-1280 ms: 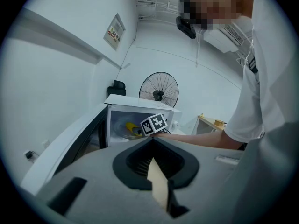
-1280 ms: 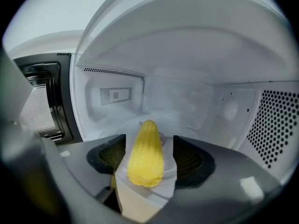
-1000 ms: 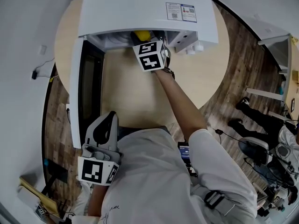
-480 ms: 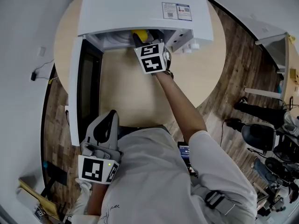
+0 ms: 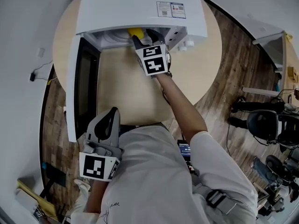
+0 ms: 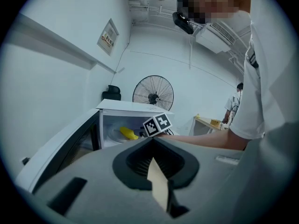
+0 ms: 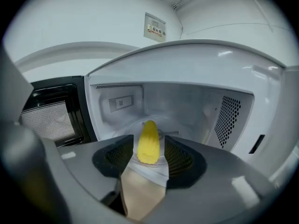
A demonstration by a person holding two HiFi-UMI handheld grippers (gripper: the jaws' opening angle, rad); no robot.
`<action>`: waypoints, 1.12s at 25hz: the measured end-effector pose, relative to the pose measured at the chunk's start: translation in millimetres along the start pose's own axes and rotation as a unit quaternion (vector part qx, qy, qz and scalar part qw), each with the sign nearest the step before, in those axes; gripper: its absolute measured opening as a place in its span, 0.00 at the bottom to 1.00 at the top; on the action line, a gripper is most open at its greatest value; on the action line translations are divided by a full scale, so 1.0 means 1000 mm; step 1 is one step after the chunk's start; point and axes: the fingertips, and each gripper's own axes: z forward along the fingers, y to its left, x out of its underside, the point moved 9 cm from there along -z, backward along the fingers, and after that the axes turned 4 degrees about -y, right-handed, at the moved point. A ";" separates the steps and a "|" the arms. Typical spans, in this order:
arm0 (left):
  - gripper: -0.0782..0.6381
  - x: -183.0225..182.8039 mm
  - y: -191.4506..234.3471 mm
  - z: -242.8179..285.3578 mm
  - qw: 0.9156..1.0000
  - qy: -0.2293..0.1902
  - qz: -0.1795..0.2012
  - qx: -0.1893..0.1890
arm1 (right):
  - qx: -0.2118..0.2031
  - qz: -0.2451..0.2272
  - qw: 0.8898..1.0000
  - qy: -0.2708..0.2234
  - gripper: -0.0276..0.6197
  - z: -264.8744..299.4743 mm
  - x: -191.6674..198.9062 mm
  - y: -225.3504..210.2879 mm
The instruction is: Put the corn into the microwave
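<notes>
The yellow corn [image 5: 135, 31] lies on the glass turntable inside the open white microwave [image 5: 140, 8]. It also shows in the left gripper view [image 6: 127, 133] and, end-on, in the right gripper view [image 7: 148, 143]. My right gripper [image 5: 142, 37] is at the microwave's mouth, just short of the corn. Its jaws are closing with a clear gap, and the pads do not touch the corn. My left gripper [image 5: 110, 115] is held low by my body, away from the microwave, its tips together and empty.
The microwave door [image 5: 77, 78] hangs wide open to the left. The microwave stands at the far side of a round wooden table [image 5: 126, 87]. A standing fan [image 6: 153, 93] is behind it. Chairs [image 5: 261, 125] and gear stand on the floor at right.
My right gripper has drawn back a little from the microwave's cavity toward me. The corn stays on the turntable. The left gripper has not moved.
</notes>
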 end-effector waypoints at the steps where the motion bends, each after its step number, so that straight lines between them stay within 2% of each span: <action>1: 0.10 0.000 -0.001 0.000 1.000 -0.001 0.000 0.001 | -0.002 0.003 1.000 0.000 0.38 -0.003 0.000 0.001; 7: 0.10 -0.001 -0.009 -0.002 1.000 -0.012 -0.002 0.003 | -0.019 0.016 1.000 -0.005 0.34 -0.023 -0.001 0.005; 9: 0.10 -0.001 -0.011 -0.003 1.000 -0.016 -0.002 0.002 | -0.018 0.016 1.000 -0.008 0.24 -0.029 -0.001 0.005; 13: 0.10 -0.003 -0.015 -0.005 1.000 -0.023 -0.005 -0.001 | -0.022 0.029 0.999 -0.009 0.22 -0.042 -0.002 0.005; 18: 0.10 -0.001 -0.015 -0.007 0.999 -0.031 -0.009 -0.006 | -0.032 0.048 0.998 -0.015 0.13 -0.059 -0.004 0.006; 28: 0.10 0.002 -0.013 -0.013 0.999 -0.045 -0.026 -0.011 | -0.042 0.081 0.996 -0.017 0.06 -0.098 0.001 0.010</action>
